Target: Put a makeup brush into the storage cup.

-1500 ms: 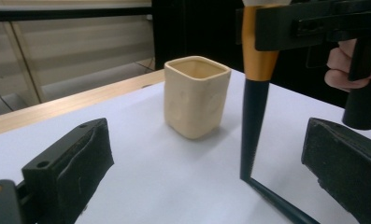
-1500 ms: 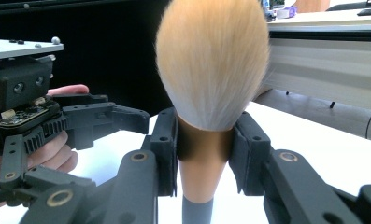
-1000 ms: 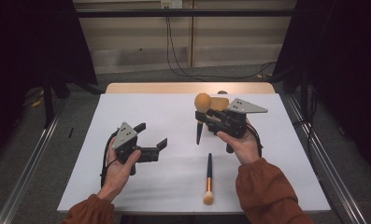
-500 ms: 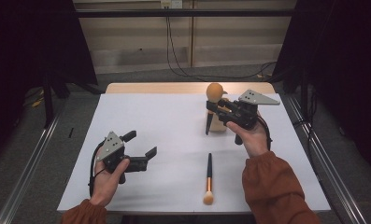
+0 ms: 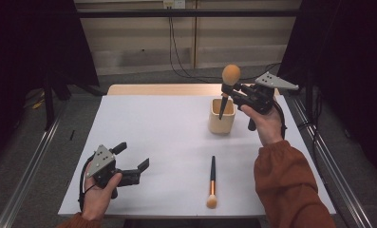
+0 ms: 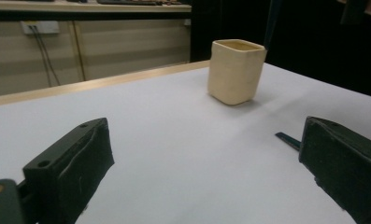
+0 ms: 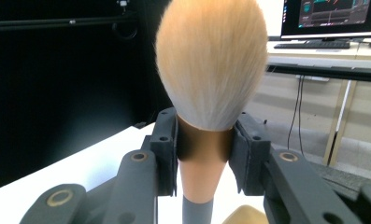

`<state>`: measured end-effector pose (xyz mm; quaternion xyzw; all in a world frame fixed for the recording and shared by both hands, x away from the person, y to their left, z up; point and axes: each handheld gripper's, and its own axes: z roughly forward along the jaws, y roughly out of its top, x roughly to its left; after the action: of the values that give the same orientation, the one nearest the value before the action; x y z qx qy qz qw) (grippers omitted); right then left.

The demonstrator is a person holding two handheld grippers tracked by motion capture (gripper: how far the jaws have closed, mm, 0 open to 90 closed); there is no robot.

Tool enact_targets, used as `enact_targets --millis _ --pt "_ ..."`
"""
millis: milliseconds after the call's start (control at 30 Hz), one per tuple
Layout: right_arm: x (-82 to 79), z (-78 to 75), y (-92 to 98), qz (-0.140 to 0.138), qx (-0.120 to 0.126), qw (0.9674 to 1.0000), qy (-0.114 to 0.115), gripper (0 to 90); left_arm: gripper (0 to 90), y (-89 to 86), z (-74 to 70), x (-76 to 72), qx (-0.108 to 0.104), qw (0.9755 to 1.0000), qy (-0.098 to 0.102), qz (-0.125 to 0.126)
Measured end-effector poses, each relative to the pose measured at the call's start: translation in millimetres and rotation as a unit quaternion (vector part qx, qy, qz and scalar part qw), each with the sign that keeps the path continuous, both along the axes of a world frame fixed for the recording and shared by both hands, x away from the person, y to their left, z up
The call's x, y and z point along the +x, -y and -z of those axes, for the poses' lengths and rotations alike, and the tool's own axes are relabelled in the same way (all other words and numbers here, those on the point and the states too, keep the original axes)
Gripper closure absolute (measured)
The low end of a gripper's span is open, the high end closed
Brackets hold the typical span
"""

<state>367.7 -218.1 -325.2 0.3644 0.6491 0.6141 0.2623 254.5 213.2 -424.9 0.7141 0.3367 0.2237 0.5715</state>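
My right gripper (image 5: 231,90) is shut on a large makeup brush (image 5: 230,76) with an orange head, held upright with its dark handle pointing down over the cream square cup (image 5: 221,121) at the table's back right. In the right gripper view the pads (image 7: 167,149) clamp the brush's copper ferrule (image 7: 204,144). A second, thinner brush (image 5: 212,183) lies flat near the front edge, head toward me. My left gripper (image 5: 131,161) stands open at the front left, nothing between its fingers; its own view shows the cup (image 6: 234,70) ahead and the thin brush's handle tip (image 6: 288,139).
The white table (image 5: 153,137) has a wooden strip along its far edge. Metal rails run along the floor on both sides. Cables hang down the back wall.
My right gripper has carried the large brush up and to the right, to above the cup. My left gripper has drawn back toward the front left corner.
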Motion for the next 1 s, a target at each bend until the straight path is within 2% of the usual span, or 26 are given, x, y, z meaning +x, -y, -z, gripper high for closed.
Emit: enact_targets --millis 33,167,300,467,667,833,933,1000 --pt "1.2 -1.2 0.5 0.001 -0.001 1.0000 0.001 66.3 2.2 -1.2 1.3 -0.7 -0.003 1.0000 -0.001 0.000" --pt "8.0 -4.9 2.4 0.011 -0.009 0.9999 0.004 66.3 2.3 -9.5 6.3 -5.6 0.019 0.9998 0.000 0.004" --pt "15.9 -5.6 2.4 0.020 -0.016 0.9996 0.008 66.3 3.0 -17.6 10.2 -7.5 0.017 0.9998 -0.007 -0.008" --pt "27.4 -4.2 2.3 0.035 -0.017 0.9992 0.008 66.4 2.8 -17.5 10.1 -8.7 0.023 0.9997 0.001 -0.003" --pt "40.0 2.5 3.7 0.048 -0.013 0.9988 0.000 66.4 2.2 -22.5 9.2 -6.2 -0.003 0.9999 -0.001 -0.015" --pt "45.0 12.3 1.5 0.049 -0.025 0.9984 -0.010 66.3 2.3 -26.6 9.5 -4.5 -0.003 0.9998 0.000 -0.020" --pt "45.5 16.7 0.8 0.048 -0.024 0.9984 -0.012 66.3 2.2 -26.4 8.7 -6.3 -0.007 0.9998 0.000 -0.020" --pt "45.4 19.2 0.8 0.050 -0.024 0.9984 -0.011 66.3 1.9 -27.1 8.4 -6.8 -0.003 0.9998 0.003 -0.019"
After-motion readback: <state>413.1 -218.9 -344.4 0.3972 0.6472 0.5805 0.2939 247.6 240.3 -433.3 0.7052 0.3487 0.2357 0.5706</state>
